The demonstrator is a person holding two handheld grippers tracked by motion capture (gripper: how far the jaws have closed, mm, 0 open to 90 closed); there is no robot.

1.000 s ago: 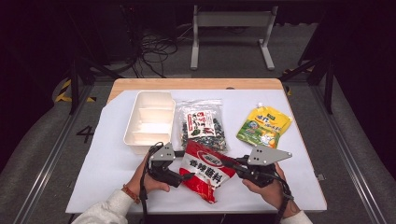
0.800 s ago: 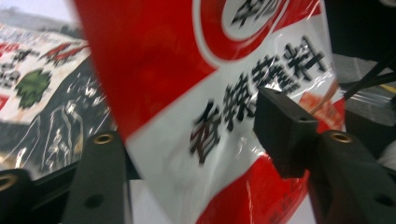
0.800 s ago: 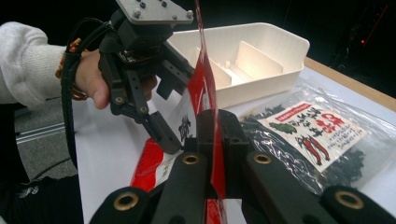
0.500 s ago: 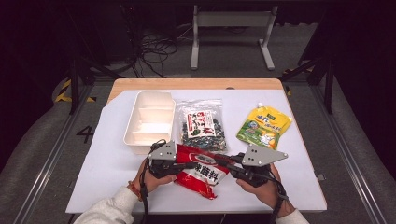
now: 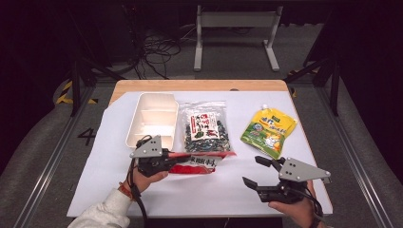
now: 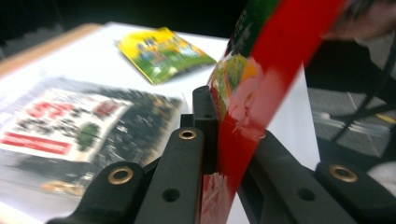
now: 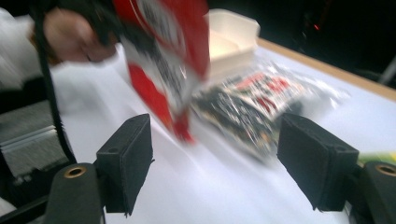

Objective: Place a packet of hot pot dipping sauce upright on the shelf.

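Red packet (image 5: 197, 162) up off table (image 5: 204, 199) at lower centre of high view, held edge-on by left gripper (image 5: 177, 160); fingers clamped tight on its left end, seen close in left gripper view w/ red film (image 6: 243, 140) pinched between them. Packet hangs out to the right from that grip, near-level, far end free.

Right gripper (image 5: 253, 172) at lower right, apart from packet; jaws have just been opening, now wide, nothing between them. In right gripper view, both black fingers (image 7: 128, 163) spread, packet (image 7: 163, 60) beyond them in upper left, blurred, not touching.

Other things on table: white tray (image 5: 152, 118) w/ compartments at upper left, looks to have nothing in it; clear bag of dark dried stuff (image 5: 205, 127) at centre, just above packet; yellow-green pouch (image 5: 268, 130) at right. All three lying flat, untouched.

Progress, as judged: pick-up done, grip now w/ left side alone. Left to do: prob. carry packet toward tray, close by above left hand (image 5: 145, 178), & set down or open it; which one, can't tell. Printed text on packet too small to read.
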